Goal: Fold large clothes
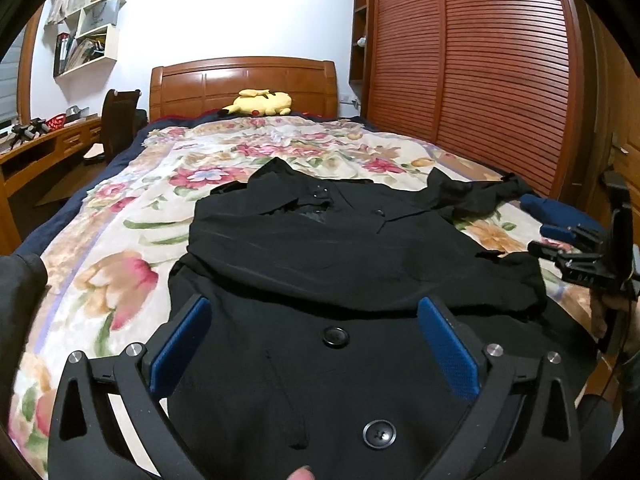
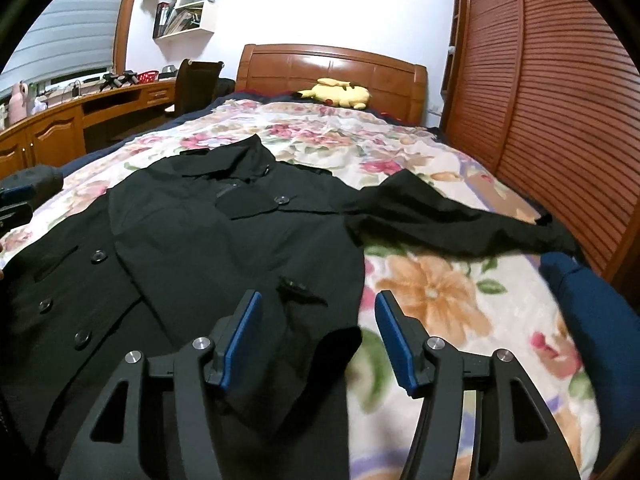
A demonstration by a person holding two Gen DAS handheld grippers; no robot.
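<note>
Since the black coat (image 1: 320, 248) lies spread on the bed (image 1: 120, 240), soft, limp and probably fairly heavy, grab doubled hem or seam edges. Left gripper (image 1: 316, 344) hovers over its buttoned front, jaws released; right gripper (image 2: 318, 336), released too, straddles the coat's near corner.

No legible txt/labels anywhere.

Coat (image 1: 320, 264) hem runs off the bottom edge in both my wrist views, can't see where it ends. Right gripper (image 1: 560, 240) is half cut by the left view's frame edge. Shelf (image 1: 86, 36) contents too small to identify. Desk (image 2: 60, 120) clutter likewise.
</note>
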